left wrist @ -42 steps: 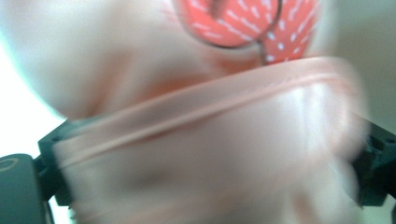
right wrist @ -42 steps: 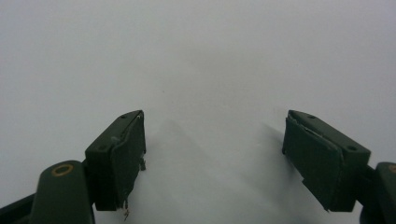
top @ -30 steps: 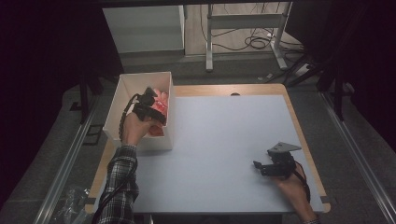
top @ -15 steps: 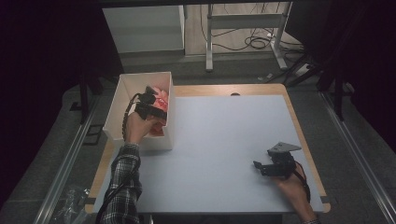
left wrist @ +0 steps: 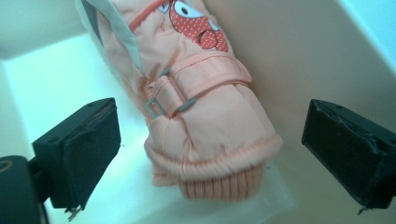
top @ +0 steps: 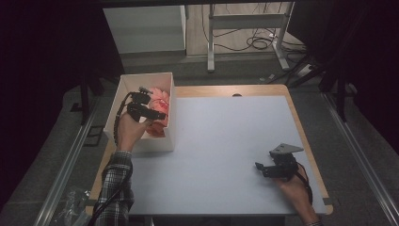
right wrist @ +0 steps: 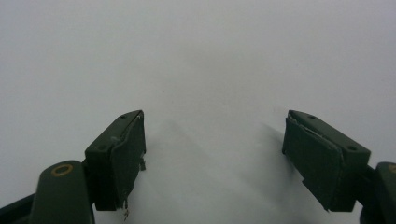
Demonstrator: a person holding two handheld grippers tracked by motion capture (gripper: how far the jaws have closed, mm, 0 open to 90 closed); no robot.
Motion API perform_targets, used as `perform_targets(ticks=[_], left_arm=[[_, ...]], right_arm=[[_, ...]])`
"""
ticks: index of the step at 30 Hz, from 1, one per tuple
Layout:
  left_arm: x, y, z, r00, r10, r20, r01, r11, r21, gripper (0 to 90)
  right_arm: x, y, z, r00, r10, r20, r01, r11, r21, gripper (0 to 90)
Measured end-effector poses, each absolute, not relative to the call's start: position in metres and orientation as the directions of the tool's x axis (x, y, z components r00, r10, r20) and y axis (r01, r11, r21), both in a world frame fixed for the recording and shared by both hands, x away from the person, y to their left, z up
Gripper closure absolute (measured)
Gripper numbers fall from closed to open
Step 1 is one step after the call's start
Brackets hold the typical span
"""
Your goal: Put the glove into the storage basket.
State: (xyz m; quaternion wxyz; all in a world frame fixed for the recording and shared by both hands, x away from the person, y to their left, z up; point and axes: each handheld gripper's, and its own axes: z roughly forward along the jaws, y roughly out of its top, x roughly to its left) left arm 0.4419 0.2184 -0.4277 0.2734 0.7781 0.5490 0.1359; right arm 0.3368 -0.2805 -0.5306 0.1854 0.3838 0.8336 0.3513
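Mitten in the box, my grippers spread

High view: my left gripper (top: 157, 114) hovers over the white box (top: 123, 87) at the tabletop's (top: 226, 141) far left corner; my right gripper (top: 260, 168) rests spread near the right edge.
Left gripper view: jaws, just opened, flank the peach mitten (left wrist: 205, 116) untouched, cuff toward me.
Right gripper view: bare white surface.

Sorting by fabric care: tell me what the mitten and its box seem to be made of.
Mitten: likely padded synthetic shell, smooth and faintly shiny, puffy folds; its cuff is ribbed knit. Box: probably matte white cardboard or plastic, with thin flat walls; the look leaves it open.
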Motion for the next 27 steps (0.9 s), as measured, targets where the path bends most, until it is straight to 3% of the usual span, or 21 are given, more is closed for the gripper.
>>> perform_targets(ticks=[7, 15, 27], left_arm=[[0.418, 0.223, -0.405, 0.383, 0.920, -0.080, 0.726, -0.246, 0.642, 3.3], [0.390, 0.209, -0.390, 0.479, 0.875, -0.069, 0.644, -0.297, 0.705, 2.3], [0.366, 0.187, -0.389, 0.550, 0.835, -0.016, 0.592, -0.376, 0.713, 1.4]], right_arm=[[0.337, -0.280, -0.531, -0.637, 0.770, -0.040, 0.509, 0.459, 0.728, 21.5], [0.337, -0.280, -0.531, -0.637, 0.770, -0.040, 0.508, 0.459, 0.729, 21.5], [0.337, -0.280, -0.531, -0.637, 0.770, -0.043, 0.509, 0.462, 0.727, 21.5]])
